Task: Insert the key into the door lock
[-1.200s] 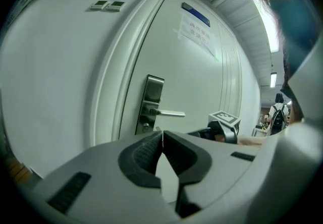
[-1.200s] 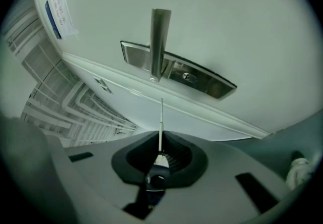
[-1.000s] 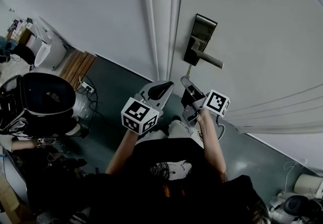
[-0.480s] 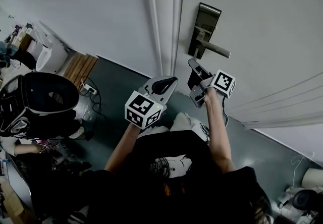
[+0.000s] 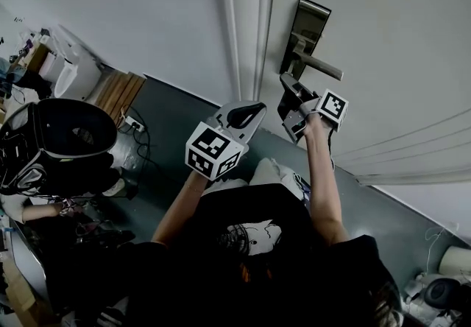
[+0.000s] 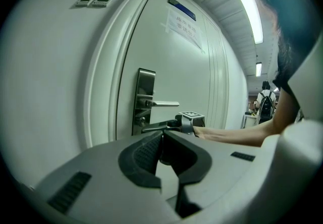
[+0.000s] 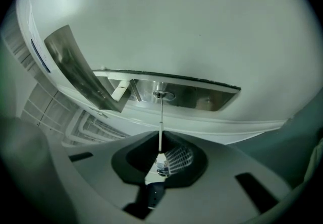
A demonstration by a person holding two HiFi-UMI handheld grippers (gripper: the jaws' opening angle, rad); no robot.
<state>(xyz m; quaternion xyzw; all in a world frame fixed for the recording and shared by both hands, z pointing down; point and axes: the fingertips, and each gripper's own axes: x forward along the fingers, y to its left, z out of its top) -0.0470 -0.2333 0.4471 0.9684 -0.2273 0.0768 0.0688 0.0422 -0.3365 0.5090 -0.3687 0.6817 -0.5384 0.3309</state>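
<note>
Right gripper view: right gripper (image 7: 161,143) clenched on key (image 7: 160,123), blade straight ahead w/ tip at keyhole (image 7: 162,95), lined up for insertion; left gripper (image 6: 161,136) closed, empty, held back as 1 suffices

The white panelled door (image 5: 397,31) carries a brushed silver lock plate (image 5: 303,34) with a darker top. The slim silver key (image 7: 160,117) shows bright against the black ribbed pads (image 7: 179,160) of the pale grey right tool (image 7: 160,137). The left tool (image 6: 161,134) is the same pale grey with black pads. Both carry cubes patterned with black-and-white square markers. The floor (image 5: 173,123) is dark grey-green, and at far left lie brown wooden slats (image 5: 118,93).
</note>
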